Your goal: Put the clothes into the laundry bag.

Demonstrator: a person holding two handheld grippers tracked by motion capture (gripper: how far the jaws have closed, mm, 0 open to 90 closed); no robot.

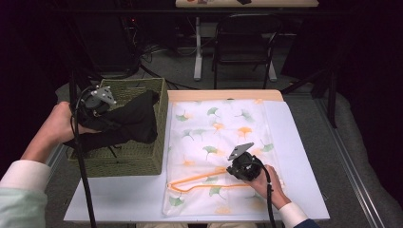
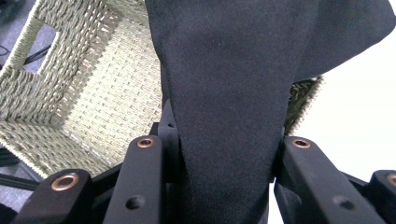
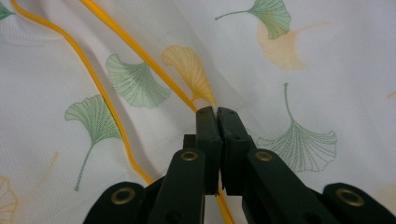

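Observation:
A black garment (image 1: 135,121) hangs over the green woven basket (image 1: 161,128) at the table's left. My left gripper (image 1: 110,118) is shut on it, just above the basket. In the left gripper view the black garment (image 2: 233,70) fills the gap between the jaws of my left gripper (image 2: 224,140), with the basket (image 2: 93,93) below. On the right lies a white cloth with a ginkgo-leaf print (image 1: 223,123), and an orange hanger (image 1: 199,179) rests on its near part. My right gripper (image 1: 231,170) sits low on the cloth. In the right gripper view, my right gripper (image 3: 217,112) is shut where the hanger wire (image 3: 98,84) meets its tips.
A white board (image 1: 294,156) covers the table, with a wooden edge (image 1: 223,95) at the back. A black stand pole (image 1: 83,175) rises at the near left beside the basket. A chair (image 1: 244,42) and a desk leg stand on the floor beyond the table.

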